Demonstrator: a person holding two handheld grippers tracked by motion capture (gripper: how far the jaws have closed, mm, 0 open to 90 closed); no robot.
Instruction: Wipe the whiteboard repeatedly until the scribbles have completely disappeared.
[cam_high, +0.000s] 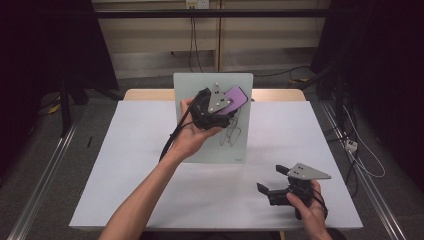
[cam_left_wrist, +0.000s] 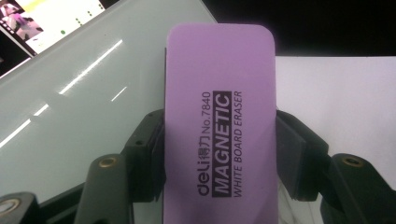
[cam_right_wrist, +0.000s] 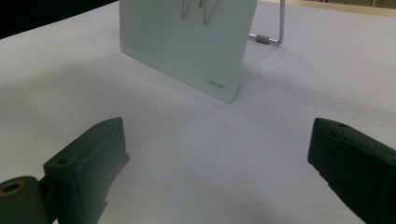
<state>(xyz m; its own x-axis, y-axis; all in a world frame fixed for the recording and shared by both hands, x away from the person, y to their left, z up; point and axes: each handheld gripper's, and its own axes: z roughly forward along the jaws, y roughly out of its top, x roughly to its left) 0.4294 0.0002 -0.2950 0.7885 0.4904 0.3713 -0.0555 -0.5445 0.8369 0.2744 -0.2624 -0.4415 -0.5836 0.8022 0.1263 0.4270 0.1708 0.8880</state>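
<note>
**Two tongs, one eraser, one board**

Two hand-held tongs work above a white-covered counter (cam_high: 150, 165). The left tongs (cam_high: 226, 111), raised near the middle of the counter's far edge, are clenched on a single purple eraser (cam_high: 237, 96); the left gripper view shows the eraser (cam_left_wrist: 219, 121) pinched by its long sides between both black jaws, its face printed "MAGNETIC WHITE BOARD ERASER". The eraser sits against the upper part of one pale glass whiteboard (cam_high: 200, 85), which stands propped near the far edge and carries a few dark scribbled lines (cam_high: 231, 131) on its lower half. Whether the eraser actually touches the glass cannot be told. The right tongs (cam_high: 271, 181) rest low near the counter's near right corner, released, jaws wide apart with nothing between them. From the right gripper view, the board's lower corner (cam_right_wrist: 224, 88) and one bent metal stand leg (cam_right_wrist: 275, 32) behind it are visible beyond the spread jaws.
</note>
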